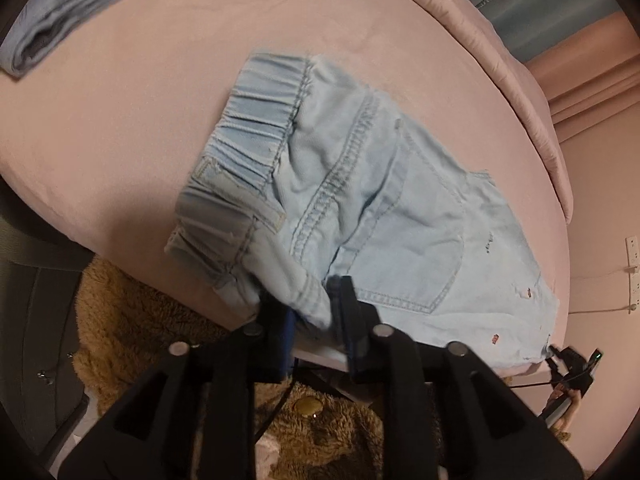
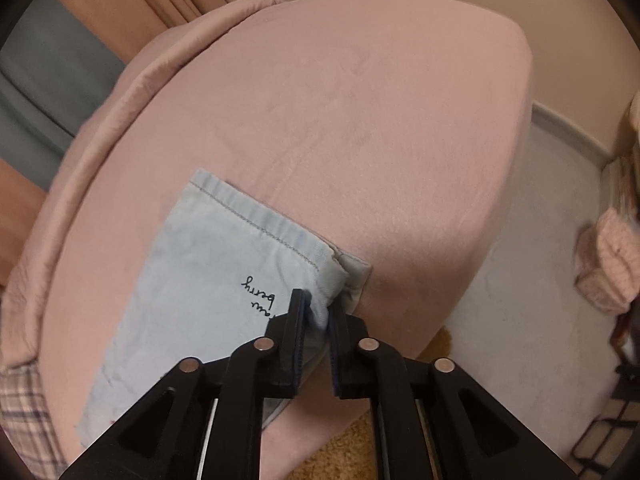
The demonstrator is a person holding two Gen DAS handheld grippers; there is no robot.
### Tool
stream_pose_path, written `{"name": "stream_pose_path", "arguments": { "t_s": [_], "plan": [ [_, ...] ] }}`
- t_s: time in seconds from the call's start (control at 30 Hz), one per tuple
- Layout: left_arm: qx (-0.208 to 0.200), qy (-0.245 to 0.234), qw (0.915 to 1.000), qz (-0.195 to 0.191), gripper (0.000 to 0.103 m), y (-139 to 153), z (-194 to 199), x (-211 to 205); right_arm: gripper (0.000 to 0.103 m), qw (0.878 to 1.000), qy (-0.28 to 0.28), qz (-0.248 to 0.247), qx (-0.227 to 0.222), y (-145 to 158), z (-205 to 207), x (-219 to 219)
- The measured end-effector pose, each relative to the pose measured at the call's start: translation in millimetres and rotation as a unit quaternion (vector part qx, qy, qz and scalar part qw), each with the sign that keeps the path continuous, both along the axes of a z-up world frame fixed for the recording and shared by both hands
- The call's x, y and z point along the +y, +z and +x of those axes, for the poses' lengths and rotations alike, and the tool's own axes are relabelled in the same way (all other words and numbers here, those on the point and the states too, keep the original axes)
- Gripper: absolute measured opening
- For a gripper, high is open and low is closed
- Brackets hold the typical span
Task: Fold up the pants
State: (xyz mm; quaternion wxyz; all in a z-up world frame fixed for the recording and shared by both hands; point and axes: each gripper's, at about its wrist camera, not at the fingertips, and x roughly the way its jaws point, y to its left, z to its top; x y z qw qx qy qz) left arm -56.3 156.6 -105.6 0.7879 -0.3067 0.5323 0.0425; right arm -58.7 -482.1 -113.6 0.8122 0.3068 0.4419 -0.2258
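Light blue denim pants (image 1: 360, 184) lie on a pink bed (image 1: 140, 112), elastic waistband toward the far left and back pocket up. My left gripper (image 1: 308, 304) is shut on the waist corner of the pants at the bed's near edge. In the right wrist view, the pant leg end (image 2: 208, 264) lies flat with its stitched hem and black script lettering showing. My right gripper (image 2: 318, 312) is shut on the hem corner of the pants, near the bed's front edge. The right gripper also shows small at the far right of the left wrist view (image 1: 568, 364).
A folded grey-blue garment (image 1: 72, 4) lies at the bed's far left. A rolled pink duvet (image 1: 500, 52) runs along the back of the bed. A brown fluffy rug (image 1: 132, 320) covers the floor below. A plaid cloth (image 2: 24, 400) sits at the left bed edge.
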Motion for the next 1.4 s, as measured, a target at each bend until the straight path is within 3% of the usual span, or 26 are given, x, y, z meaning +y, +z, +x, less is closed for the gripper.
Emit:
{"name": "stream_pose_path", "arguments": {
  "t_s": [0.03, 0.1, 0.23, 0.3, 0.43, 0.57, 0.67, 0.8, 0.93, 1.17, 1.33, 1.37, 1.4],
  "plan": [
    [-0.007, -0.001, 1.0, 0.007, 0.043, 8, -3, 0, 0.038, 1.0, 0.004, -0.013, -0.001, 5, -1, 4],
    [-0.028, -0.003, 0.9994, 0.018, 0.059, 22, -7, -1, 0.052, 0.998, 0.03, -0.044, -0.014, 25, 5, 22],
    [-0.073, -0.002, 0.9963, 0.045, 0.078, 49, -6, 8, 0.053, 0.992, 0.107, -0.063, -0.037, 52, 29, 67],
    [-0.089, 0.005, 0.994, 0.063, 0.082, 57, 3, 18, 0.053, 0.985, 0.153, -0.059, -0.048, 60, 40, 94],
    [-0.105, -0.002, 0.9899, 0.096, 0.083, 60, 33, 28, 0.054, 0.952, 0.297, -0.049, -0.057, 67, 77, 178],
    [-0.088, -0.01, 0.993, 0.077, 0.083, 40, 58, 45, 0.054, 0.904, 0.422, -0.04, -0.047, 63, 104, 264],
    [-0.054, -0.016, 0.9967, 0.058, 0.081, 12, 71, 49, 0.054, 0.875, 0.482, -0.043, -0.025, 54, 119, 317],
    [-0.028, -0.002, 0.9994, 0.021, 0.066, -18, 65, 57, 0.054, 0.847, 0.53, -0.035, -0.001, 41, 133, 364],
    [-0.036, -0.022, 0.9979, 0.05, 0.055, -11, 54, 46, 0.054, 0.836, 0.548, -0.022, 0.014, 40, 149, 380],
    [-0.042, -0.022, 0.9974, 0.054, 0.052, -16, 44, 41, 0.054, 0.83, 0.556, -0.013, 0.034, 28, 143, 387],
    [-0.042, -0.021, 0.9969, 0.063, 0.052, -15, 46, 37, 0.054, 0.81, 0.585, 0.018, 0.042, 21, 139, 403],
    [-0.041, -0.021, 0.997, 0.063, 0.052, -16, 46, 37, 0.052, 0.804, 0.593, 0.012, 0.042, 19, 137, 407],
    [-0.04, -0.021, 0.997, 0.063, 0.052, -15, 45, 37, 0.039, 0.801, 0.598, 0.005, 0.039, 17, 137, 410]
  ]
}}
